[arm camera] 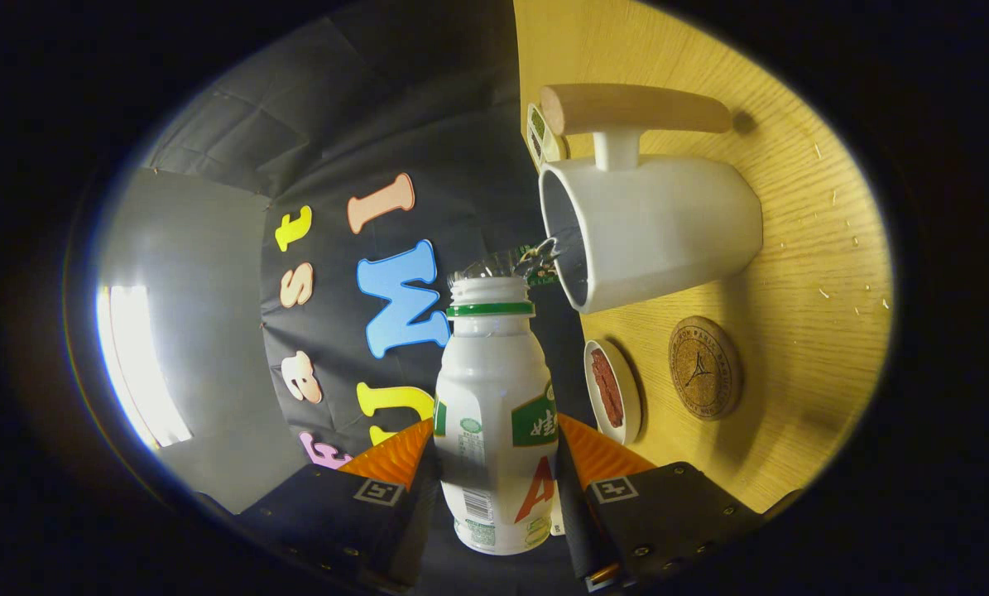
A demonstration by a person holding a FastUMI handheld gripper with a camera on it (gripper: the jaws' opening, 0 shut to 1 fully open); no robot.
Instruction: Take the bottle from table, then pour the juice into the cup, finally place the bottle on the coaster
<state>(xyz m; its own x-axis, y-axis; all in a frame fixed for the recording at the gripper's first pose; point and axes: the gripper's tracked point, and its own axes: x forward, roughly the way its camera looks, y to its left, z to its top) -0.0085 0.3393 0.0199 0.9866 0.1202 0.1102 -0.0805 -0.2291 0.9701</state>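
My gripper [494, 463] is shut on a white plastic bottle [494, 414] with a green neck ring, both fingers pressing its sides. The whole view is rolled about a quarter turn, so the bottle lies tipped toward the cup. Its open mouth [488, 285] sits just short of the rim of a white cup [660, 232] with a wooden handle [635, 108]. A clear stream [527, 258] runs from the mouth into the cup opening. On the wooden table [800, 273], a round cork coaster [703, 367] lies beside the cup's base.
A small white dish [612, 391] holding something red-brown stands between the bottle and the coaster. A small labelled item [542, 136] sits behind the cup by the handle. The booth's dark cloth wall [428, 165] backs the table, with a bright window [134, 364] beyond.
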